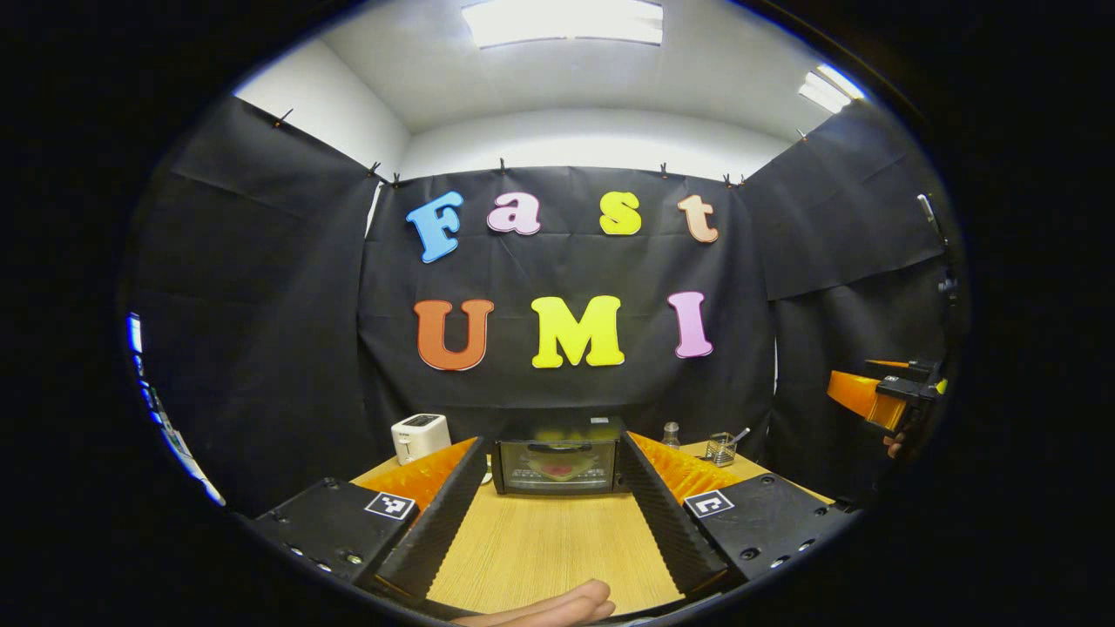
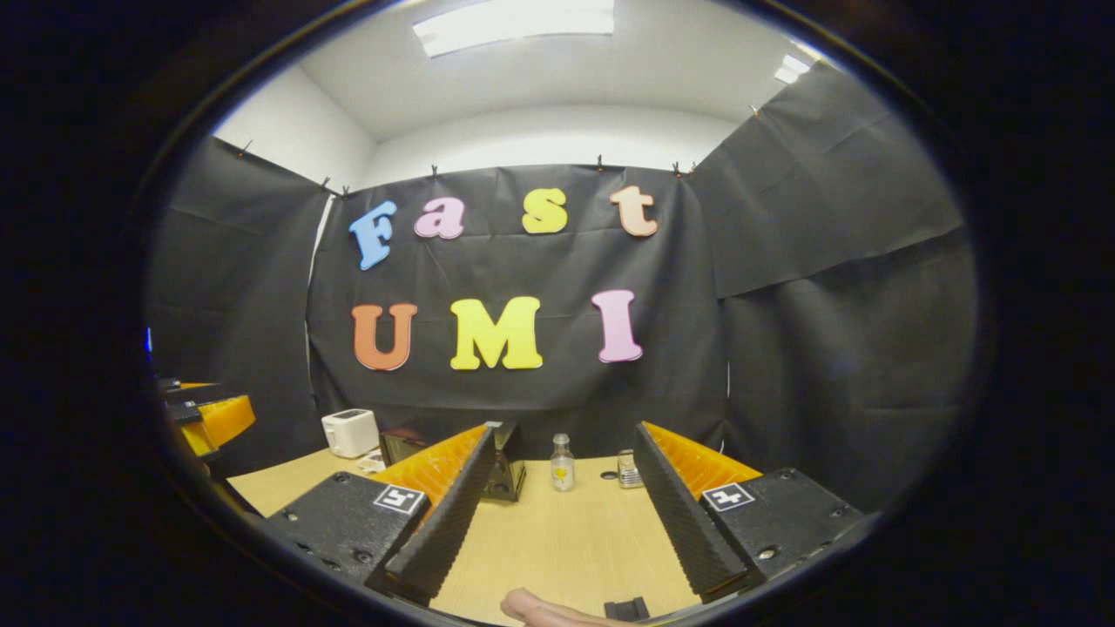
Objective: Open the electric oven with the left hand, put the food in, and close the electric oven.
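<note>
1. The wooden counter [image 1: 540,549] lies bare between the near edge and the electric oven [image 1: 559,467], leaving open room ahead of the left gripper [image 1: 553,475].
2. The left gripper hovers above the counter with its fingers spread wide and nothing between them; a hand [image 1: 557,607] shows at the bottom edge of the left gripper view.
3. The right gripper [image 2: 566,457] hovers likewise, fingers wide apart and holding nothing; in the left gripper view it shows far off at the right edge [image 1: 884,396], well apart from the oven.
4. The oven stands at the back of the counter against the black cloth wall [image 1: 261,348], its glass door shut and facing the left gripper, its long axis running side to side. Something reddish shows dimly through the glass; I cannot tell what.
5. A white toaster [image 1: 419,436] stands left of the oven. To its right stand a small bottle [image 2: 563,463] and a glass jar [image 1: 721,448], both near the back edge.
</note>
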